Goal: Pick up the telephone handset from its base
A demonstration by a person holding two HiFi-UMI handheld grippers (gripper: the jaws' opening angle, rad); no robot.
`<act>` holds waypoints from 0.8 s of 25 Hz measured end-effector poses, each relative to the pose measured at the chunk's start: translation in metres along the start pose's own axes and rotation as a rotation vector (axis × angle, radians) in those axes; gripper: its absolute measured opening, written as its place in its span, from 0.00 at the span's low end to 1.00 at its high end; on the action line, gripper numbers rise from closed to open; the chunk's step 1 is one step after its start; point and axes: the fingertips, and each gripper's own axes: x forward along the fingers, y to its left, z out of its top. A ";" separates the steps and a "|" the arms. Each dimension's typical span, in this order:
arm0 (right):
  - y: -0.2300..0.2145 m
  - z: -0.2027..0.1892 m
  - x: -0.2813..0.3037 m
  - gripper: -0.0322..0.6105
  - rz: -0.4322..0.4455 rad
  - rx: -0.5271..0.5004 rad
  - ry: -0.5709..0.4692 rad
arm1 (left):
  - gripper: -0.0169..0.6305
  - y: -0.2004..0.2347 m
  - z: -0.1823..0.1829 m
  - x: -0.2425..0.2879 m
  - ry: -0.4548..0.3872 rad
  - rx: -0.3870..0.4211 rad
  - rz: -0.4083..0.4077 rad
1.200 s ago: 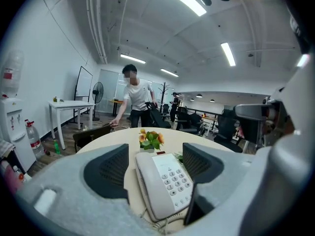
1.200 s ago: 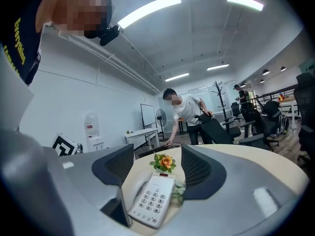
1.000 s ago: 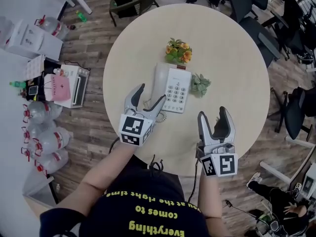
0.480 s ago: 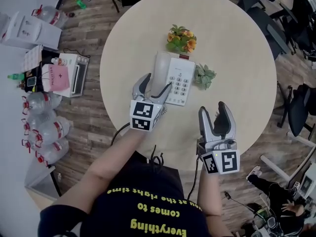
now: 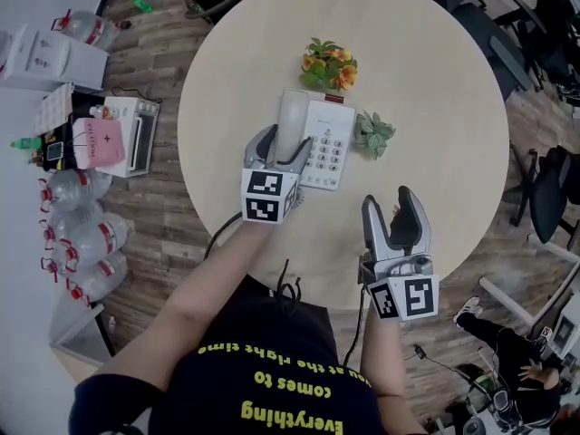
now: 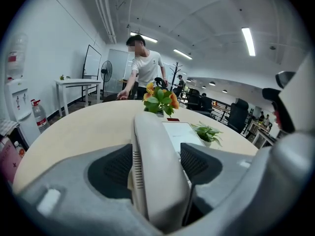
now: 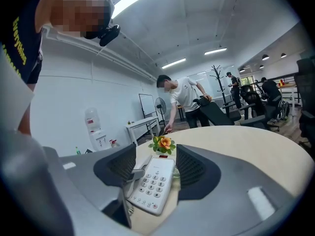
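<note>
Left gripper [image 5: 289, 138] agape astride 1 handset [image 5: 292, 114], seemingly unclamped; right gripper [image 5: 389, 198] agape.

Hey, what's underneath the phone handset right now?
The handset lies on the left side of the white telephone base, keypad showing beside it. The cradle beneath is covered by the handset and the left tongs straddling it.

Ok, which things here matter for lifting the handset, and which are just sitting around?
For the job: telephone handset, telephone base, left gripper (open, jaws astride the handset).
Just sitting: orange flowers, small green plant, right gripper (open, empty).
</note>
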 end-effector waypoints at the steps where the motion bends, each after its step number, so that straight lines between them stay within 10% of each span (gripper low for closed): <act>1: 0.000 -0.001 0.000 0.47 -0.001 0.001 0.001 | 0.51 0.001 -0.001 0.001 0.004 0.000 0.003; 20: 0.002 -0.001 -0.004 0.45 0.008 0.007 0.002 | 0.41 0.000 0.000 -0.002 0.052 0.003 0.022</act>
